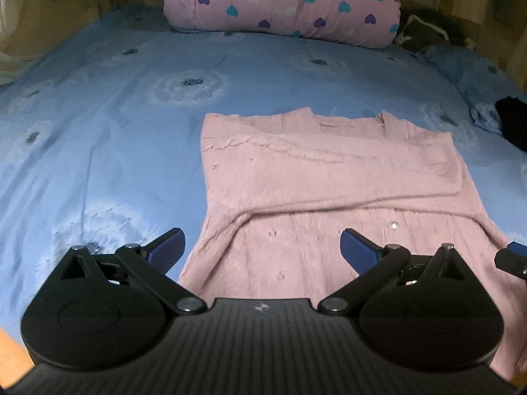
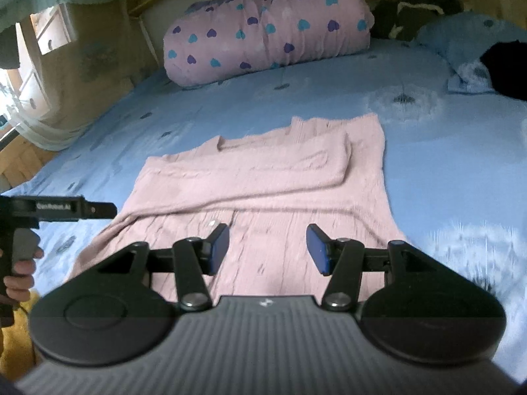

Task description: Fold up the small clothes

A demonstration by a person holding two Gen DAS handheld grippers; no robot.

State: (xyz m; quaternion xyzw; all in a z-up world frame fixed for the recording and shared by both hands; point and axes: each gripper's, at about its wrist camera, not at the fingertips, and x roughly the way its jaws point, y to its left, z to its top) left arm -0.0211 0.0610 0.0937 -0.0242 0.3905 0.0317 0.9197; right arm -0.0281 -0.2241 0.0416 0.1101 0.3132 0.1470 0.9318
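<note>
1. Your left gripper (image 1: 262, 247) and right gripper (image 2: 267, 247) both hang spread and empty above the sweater's (image 1: 329, 177) near hem, on the bed (image 1: 115, 115).
2. Pinch too shallow and the knit slips out.
3. Lift unevenly and the folded sleeves spill.

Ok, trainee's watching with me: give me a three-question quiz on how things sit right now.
1. True or false: the left gripper is shut on the pink sweater.
2. What lies across the sweater's chest? A) folded-in sleeves B) a towel C) a sock
3. Fill in: the heart-print bundle sits at the ____ end of the blue bed cover.

Key: 1 false, both it and the right gripper are open, holding nothing. 2 A. 3 far.
</note>
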